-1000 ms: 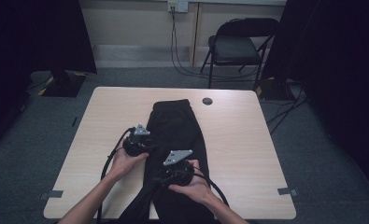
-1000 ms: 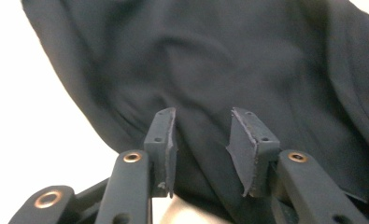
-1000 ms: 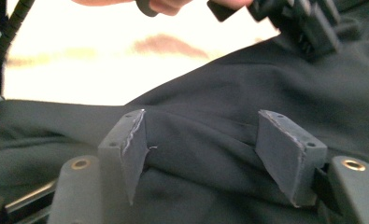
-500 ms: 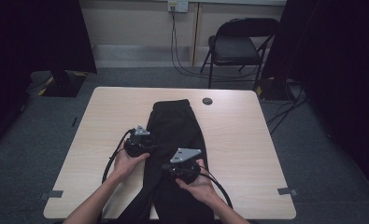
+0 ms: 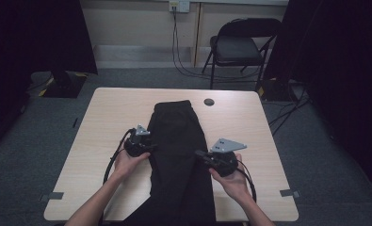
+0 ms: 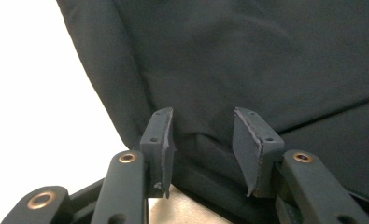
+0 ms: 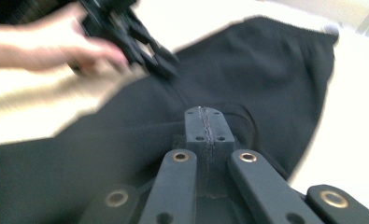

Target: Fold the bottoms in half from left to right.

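A pair of black trousers [image 5: 176, 127] lies lengthwise down the middle of the light wooden table [image 5: 113, 108]. My left gripper [image 5: 150, 148] sits at the garment's left edge. In the left gripper view its jaws [image 6: 203, 119] stand apart, with the dark cloth [image 6: 247, 56] beyond and under them and no pad pressing on it. My right gripper [image 5: 198, 153] is at the garment's right edge. In the right gripper view its pads [image 7: 205, 112] meet, and a small ridge of the black cloth [image 7: 266, 60] rises to their tip. The other hand and left gripper [image 7: 159, 60] show blurred farther off.
A small round black disc [image 5: 209, 101] lies on the table beyond the trousers. A black folding chair [image 5: 242, 47] stands behind the table, with cables on the floor near it. Bare tabletop lies on both sides of the garment.
My right gripper has moved from over the middle of the trousers to their right edge, and its jaws have closed. The left gripper has stayed in place.
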{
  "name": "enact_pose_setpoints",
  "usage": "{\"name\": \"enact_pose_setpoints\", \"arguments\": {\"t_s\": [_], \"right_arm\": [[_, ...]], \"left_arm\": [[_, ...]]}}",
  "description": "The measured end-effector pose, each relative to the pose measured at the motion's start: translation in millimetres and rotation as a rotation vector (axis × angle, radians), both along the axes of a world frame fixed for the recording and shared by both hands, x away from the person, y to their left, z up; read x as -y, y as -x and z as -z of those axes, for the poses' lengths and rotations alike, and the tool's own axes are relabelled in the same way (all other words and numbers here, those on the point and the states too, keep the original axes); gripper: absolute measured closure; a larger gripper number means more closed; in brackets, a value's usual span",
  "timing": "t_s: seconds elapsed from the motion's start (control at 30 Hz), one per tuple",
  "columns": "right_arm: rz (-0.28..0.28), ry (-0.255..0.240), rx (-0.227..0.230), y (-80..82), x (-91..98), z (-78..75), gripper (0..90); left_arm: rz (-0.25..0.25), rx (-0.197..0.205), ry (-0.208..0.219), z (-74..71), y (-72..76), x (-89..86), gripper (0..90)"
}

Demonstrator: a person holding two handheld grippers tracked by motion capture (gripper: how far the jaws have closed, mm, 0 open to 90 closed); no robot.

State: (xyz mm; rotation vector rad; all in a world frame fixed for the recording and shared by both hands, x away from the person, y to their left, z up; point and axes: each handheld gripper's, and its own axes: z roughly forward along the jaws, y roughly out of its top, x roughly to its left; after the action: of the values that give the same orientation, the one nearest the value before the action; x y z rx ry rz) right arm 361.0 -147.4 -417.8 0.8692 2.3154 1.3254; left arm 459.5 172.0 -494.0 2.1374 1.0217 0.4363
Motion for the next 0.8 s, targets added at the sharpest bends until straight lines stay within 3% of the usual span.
{"name": "enact_pose_setpoints", "arguments": {"t_s": [0.13,0.2,0.27,0.37,0.43,0.5,0.6,0.7,0.77,0.8], "right_arm": [[0.029,0.078,-0.103,0.3,16.3,37.4,90.0],[0.004,0.151,-0.125,1.1,12.2,49.0,90.0],[-0.01,0.186,-0.146,1.0,10.3,57.4,90.0],[-0.011,0.214,-0.172,0.4,9.7,70.2,89.7],[-0.009,0.211,-0.17,3.4,8.9,70.3,88.5],[-0.029,0.212,-0.175,9.6,8.5,71.1,87.8],[-0.076,0.217,-0.201,23.3,10.2,69.4,86.7],[-0.114,0.216,-0.224,38.5,13.1,67.5,72.6],[-0.095,0.18,-0.192,43.9,15.8,59.6,62.8],[-0.085,0.146,-0.181,43.1,17.2,54.6,59.7]], "left_arm": [[0.002,-0.013,0.0,-0.4,-0.2,0.7,56.3],[0.02,-0.023,0.001,-1.1,1.8,2.4,54.1],[0.039,-0.021,0.005,-3.1,5.3,3.5,53.0],[0.058,-0.004,0.043,-10.6,11.0,4.0,49.5],[0.07,0.011,0.067,-15.6,16.1,4.3,48.8],[0.089,-0.003,0.087,-16.6,20.1,6.8,47.7],[0.126,-0.004,0.054,-14.0,25.1,13.5,47.3],[0.143,-0.016,0.011,-7.6,26.0,22.1,49.0],[0.155,-0.023,-0.019,-2.2,25.4,28.8,52.3],[0.163,-0.004,-0.012,-0.4,25.0,31.4,52.0]]}}
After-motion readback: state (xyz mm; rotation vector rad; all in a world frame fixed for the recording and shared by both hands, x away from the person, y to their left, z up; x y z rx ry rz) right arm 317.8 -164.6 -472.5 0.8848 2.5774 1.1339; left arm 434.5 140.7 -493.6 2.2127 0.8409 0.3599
